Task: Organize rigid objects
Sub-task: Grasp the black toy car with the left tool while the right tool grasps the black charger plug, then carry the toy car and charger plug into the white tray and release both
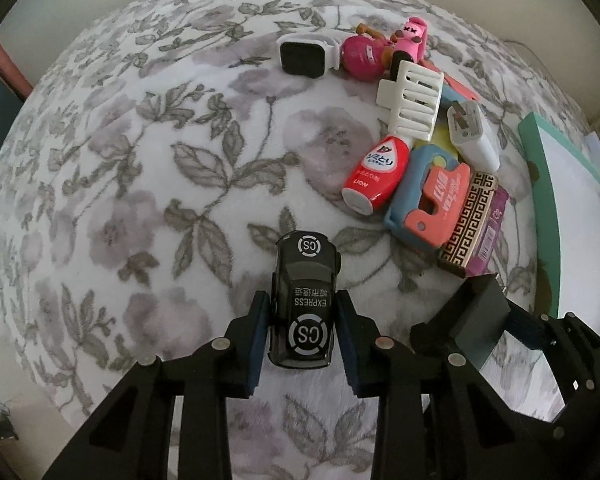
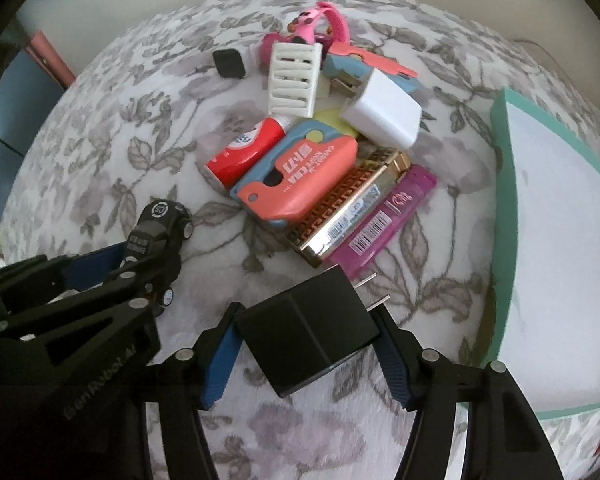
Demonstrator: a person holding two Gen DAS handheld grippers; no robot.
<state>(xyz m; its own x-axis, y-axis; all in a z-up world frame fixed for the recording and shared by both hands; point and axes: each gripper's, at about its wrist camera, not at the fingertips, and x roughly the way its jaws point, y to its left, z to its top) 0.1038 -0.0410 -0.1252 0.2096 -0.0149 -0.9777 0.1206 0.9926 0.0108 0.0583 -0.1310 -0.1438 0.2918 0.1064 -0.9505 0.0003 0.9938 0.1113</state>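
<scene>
Purple lighter [image 2: 384, 216] fully visible only in right view

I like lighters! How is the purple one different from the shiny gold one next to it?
The translucent purple plastic lighter is slim and plain with a barcode sticker; the gold metal lighter is wider, with a maze-like pattern on its side. The purple one lies nearer the teal tray. Both lie flat, side by side.

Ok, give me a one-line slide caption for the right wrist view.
Right gripper holds a black plug adapter beside the teal tray, while the left gripper grips a black toy car.
</scene>
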